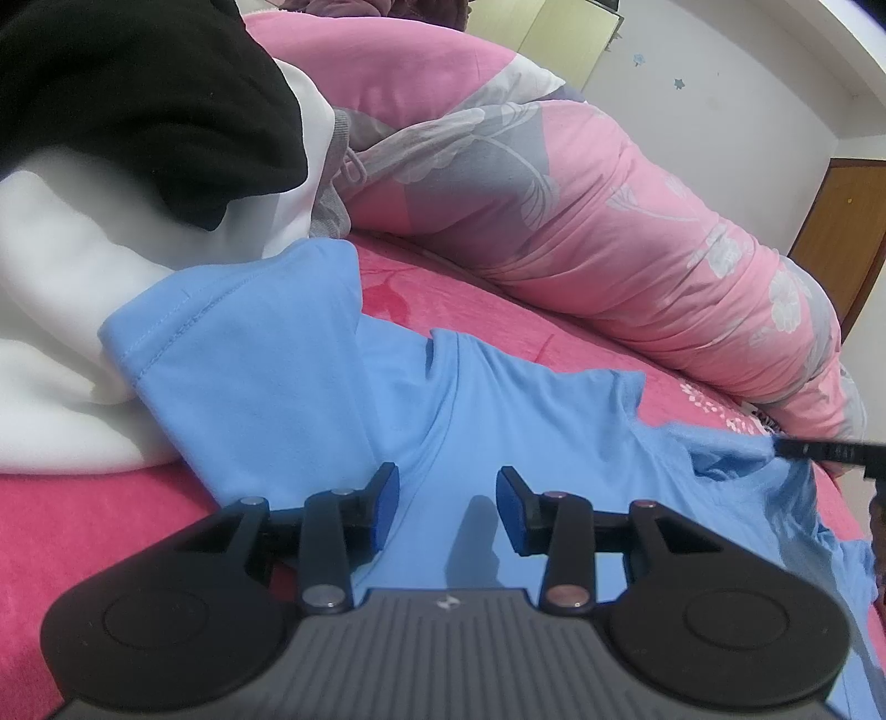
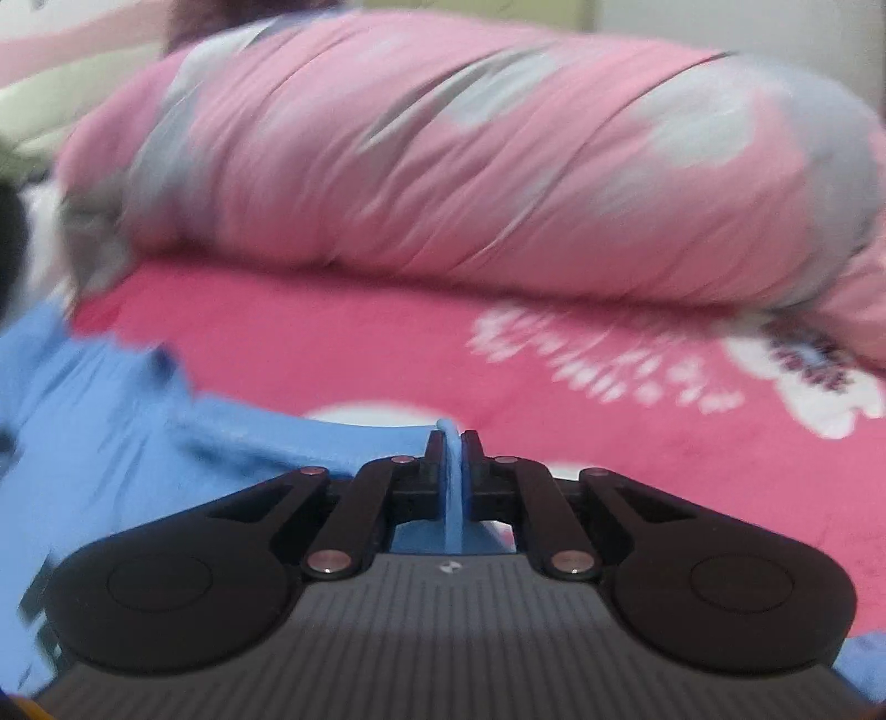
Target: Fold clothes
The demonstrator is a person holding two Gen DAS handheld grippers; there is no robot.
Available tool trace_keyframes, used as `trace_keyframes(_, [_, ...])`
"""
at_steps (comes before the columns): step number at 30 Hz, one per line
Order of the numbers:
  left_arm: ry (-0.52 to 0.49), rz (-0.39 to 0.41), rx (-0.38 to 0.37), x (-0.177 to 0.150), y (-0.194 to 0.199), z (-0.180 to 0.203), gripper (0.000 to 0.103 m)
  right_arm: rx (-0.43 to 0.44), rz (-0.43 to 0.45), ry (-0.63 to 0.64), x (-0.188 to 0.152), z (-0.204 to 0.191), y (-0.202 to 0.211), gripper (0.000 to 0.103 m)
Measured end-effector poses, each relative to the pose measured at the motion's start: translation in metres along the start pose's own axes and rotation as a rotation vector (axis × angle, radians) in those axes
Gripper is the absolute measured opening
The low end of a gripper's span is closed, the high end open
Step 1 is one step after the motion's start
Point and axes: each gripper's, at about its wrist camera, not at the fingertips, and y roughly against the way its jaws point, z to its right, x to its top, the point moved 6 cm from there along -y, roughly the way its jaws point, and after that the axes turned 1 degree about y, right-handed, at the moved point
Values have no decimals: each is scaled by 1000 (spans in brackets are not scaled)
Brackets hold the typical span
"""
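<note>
Right gripper [image 2: 454, 443] pinches soft blue shirt [image 1: 310, 387] (smooth knit); left gripper [image 1: 447, 507] gapes, empty.

Each black plastic hand-held gripper, left [image 1: 447, 507] and right [image 2: 454, 476], has a ribbed grey body with a small white logo, round side discs, silver pivot pins and blue finger pads [image 1: 512, 509].

We see a bed [image 1: 454, 299] spread with a deep pink flowered sheet, and a rolled pink and grey floral quilt [image 1: 598, 221] lies along its far side. Behind it rises a plain white wall [image 1: 736, 99] with small star stickers, pale green cupboard doors [image 1: 548, 33], and a brown wooden door [image 1: 841, 232] at right.
</note>
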Motion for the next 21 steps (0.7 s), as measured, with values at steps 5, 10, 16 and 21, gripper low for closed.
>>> trace_keyframes(5, [1,1,-1,0,0,-1,40,-90,41,-51,8,16,-13,3])
trace_keyframes(10, [1,2,-2,0,-1,-2,40,-149,-17,-85,-6,23,-45,3])
trace_keyframes(16, [0,3,-1,0,-1,-2,40,-170,-26,-149,-5,30,-52,17])
trace_keyframes(21, [0,3,-1,-1,-1,-1,40,-182,96,-203,22,30,-19,26])
